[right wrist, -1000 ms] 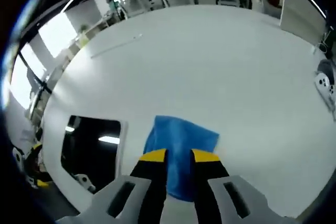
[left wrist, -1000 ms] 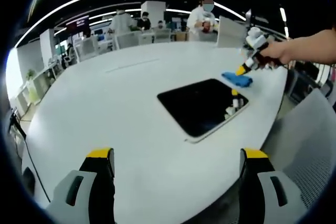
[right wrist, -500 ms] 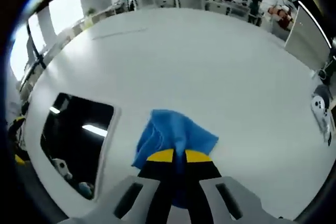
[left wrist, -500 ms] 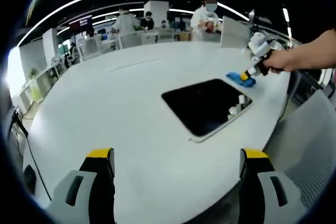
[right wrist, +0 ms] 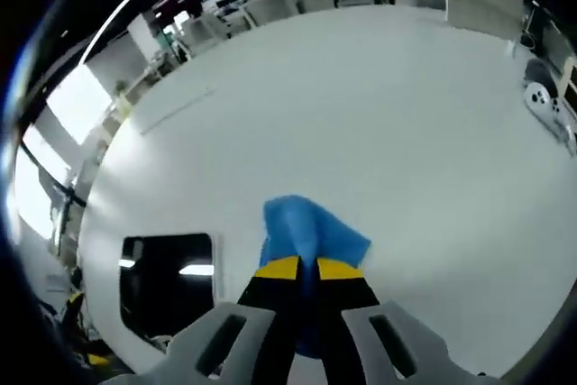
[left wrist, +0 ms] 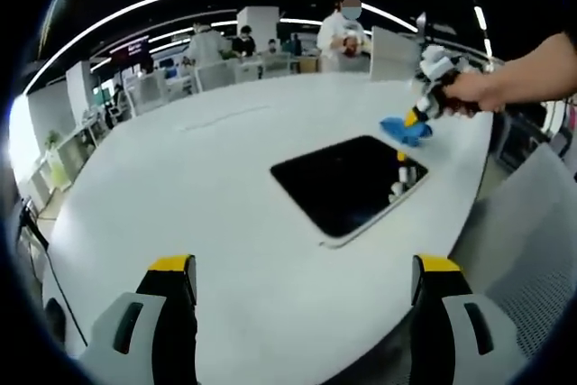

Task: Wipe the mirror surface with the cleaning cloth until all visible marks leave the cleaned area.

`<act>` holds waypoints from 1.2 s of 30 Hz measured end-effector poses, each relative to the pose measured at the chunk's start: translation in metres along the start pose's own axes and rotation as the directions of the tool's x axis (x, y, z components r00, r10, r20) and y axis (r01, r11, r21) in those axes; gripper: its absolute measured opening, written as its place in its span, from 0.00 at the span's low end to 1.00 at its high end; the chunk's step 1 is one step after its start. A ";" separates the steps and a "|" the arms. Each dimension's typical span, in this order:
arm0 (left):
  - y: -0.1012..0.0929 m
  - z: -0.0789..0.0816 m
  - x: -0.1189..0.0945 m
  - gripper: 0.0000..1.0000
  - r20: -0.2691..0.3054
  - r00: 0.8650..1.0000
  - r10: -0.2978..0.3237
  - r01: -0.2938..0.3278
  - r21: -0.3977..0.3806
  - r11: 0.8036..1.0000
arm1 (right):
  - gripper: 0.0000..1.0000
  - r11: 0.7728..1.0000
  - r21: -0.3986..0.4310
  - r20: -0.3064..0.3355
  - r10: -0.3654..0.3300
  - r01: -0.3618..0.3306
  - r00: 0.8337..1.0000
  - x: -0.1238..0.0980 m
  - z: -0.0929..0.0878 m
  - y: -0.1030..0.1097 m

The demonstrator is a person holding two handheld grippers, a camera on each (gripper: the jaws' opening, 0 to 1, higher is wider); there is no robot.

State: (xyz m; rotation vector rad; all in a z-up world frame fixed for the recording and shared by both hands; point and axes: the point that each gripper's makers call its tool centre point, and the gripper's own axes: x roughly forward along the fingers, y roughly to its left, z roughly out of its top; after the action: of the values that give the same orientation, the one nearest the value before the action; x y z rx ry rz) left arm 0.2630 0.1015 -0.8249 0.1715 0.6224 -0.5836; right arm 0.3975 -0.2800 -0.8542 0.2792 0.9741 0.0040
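In the left gripper view the left gripper (left wrist: 305, 281) rises from six o'clock with its yellow-tipped jaws wide apart and nothing between them, above the white worktop (left wrist: 198, 178). The mirror (left wrist: 347, 182), a dark rectangle in a pale frame, lies flat on the worktop just right of centre. At about two o'clock from it a hand (left wrist: 482, 92) holds the right gripper (left wrist: 416, 117), tips down on the blue cleaning cloth (left wrist: 406, 130), which sits just beyond the mirror's far corner. In the right gripper view the right gripper (right wrist: 307, 269) has its jaws pressed together on the cleaning cloth (right wrist: 311, 232), a bunched fold pinched between the yellow tips; the rest of the cloth spreads toward twelve o'clock. The mirror (right wrist: 167, 281) lies at about nine o'clock from the cloth, near it, reflecting ceiling lights. People sit at desks far behind the worktop.
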 end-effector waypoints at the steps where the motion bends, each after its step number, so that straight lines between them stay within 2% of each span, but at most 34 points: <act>1: -0.001 0.000 0.000 1.00 0.001 1.000 -0.004 0.004 0.000 1.000 | 0.00 1.000 0.005 0.008 0.007 -0.007 1.000 -0.005 0.005 0.004; 4: -0.004 -0.001 0.001 1.00 -0.009 1.000 -0.021 0.021 -0.005 1.000 | 0.00 0.999 0.025 0.019 0.031 -0.031 0.999 -0.014 0.018 0.014; 5: -0.004 -0.001 0.001 1.00 -0.007 1.000 -0.022 0.022 -0.011 1.000 | 0.00 0.997 0.047 0.028 0.061 -0.062 0.998 -0.017 0.024 0.024; 7: -0.001 0.002 0.000 1.00 0.024 1.000 -0.013 0.015 -0.082 0.997 | 0.00 0.990 0.084 0.024 0.108 -0.110 0.994 -0.018 0.029 0.036; 8: 0.003 0.003 0.000 1.00 0.035 0.999 -0.004 0.008 -0.107 0.994 | 0.00 0.989 0.097 0.018 0.106 -0.108 0.994 -0.019 0.030 0.038; 9: 0.002 0.002 0.000 1.00 0.027 1.000 -0.011 0.013 -0.086 0.996 | 0.00 0.989 0.090 0.020 0.113 -0.114 0.993 -0.020 0.030 0.041; 11: -0.005 0.002 0.001 1.00 0.016 0.999 -0.028 0.029 -0.038 0.999 | 0.00 0.989 0.088 0.011 0.119 -0.119 0.993 -0.022 0.027 0.047; 15: 0.001 0.002 0.000 1.00 0.029 1.000 -0.011 0.013 -0.085 0.996 | 0.00 0.986 0.108 -0.020 0.128 -0.125 0.992 -0.024 0.013 0.056; 17: 0.000 0.004 -0.001 1.00 0.031 0.999 -0.009 0.011 -0.063 0.998 | 0.00 0.985 0.115 -0.035 0.131 -0.126 0.991 -0.022 0.007 0.061; 19: -0.002 0.006 -0.001 1.00 0.032 0.999 -0.010 0.011 -0.033 0.999 | 0.00 0.984 0.118 -0.049 0.142 -0.136 0.989 -0.017 0.000 0.070; 22: -0.004 0.004 -0.001 1.00 0.025 1.000 -0.015 0.017 -0.046 0.999 | 0.00 0.982 0.114 -0.058 0.157 -0.150 0.986 -0.007 -0.005 0.081; 25: -0.014 0.003 0.004 1.00 0.012 0.999 -0.031 0.031 -0.049 0.998 | 0.00 0.973 0.142 -0.075 0.192 -0.180 0.978 0.007 -0.015 0.094; 27: -0.024 0.011 0.007 1.00 0.039 0.998 -0.053 0.054 -0.033 0.998 | 0.00 0.984 0.092 -0.079 0.162 -0.154 0.984 0.017 -0.020 0.095; 28: -0.024 0.011 0.006 1.00 0.026 0.998 -0.061 0.061 0.015 0.998 | 0.00 0.987 0.072 -0.086 0.152 -0.146 0.985 0.023 -0.022 0.096; 29: -0.017 0.014 0.004 1.00 0.052 0.998 -0.024 0.022 0.032 0.999 | 0.00 0.987 0.070 -0.100 0.149 -0.142 0.984 0.029 -0.027 0.100; 32: -0.007 0.005 0.003 1.00 0.019 1.000 0.005 -0.003 -0.062 0.998 | 0.00 0.991 0.038 -0.106 0.132 -0.129 0.986 0.032 -0.032 0.106; 34: -0.008 0.007 0.002 1.00 0.027 1.000 0.000 0.002 -0.050 0.999 | 0.00 0.992 0.040 -0.092 0.122 -0.119 0.988 0.033 -0.030 0.109; 36: -0.016 0.008 0.004 1.00 0.027 0.999 -0.032 0.032 -0.012 0.999 | 0.00 0.993 0.028 -0.095 0.120 -0.118 0.988 0.035 -0.029 0.114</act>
State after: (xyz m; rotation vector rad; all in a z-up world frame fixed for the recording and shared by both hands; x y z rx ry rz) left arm 0.2606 0.0840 -0.8202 0.1422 0.6032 -0.6117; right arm 0.4076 -0.1587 -0.8712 0.3604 1.0526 0.1164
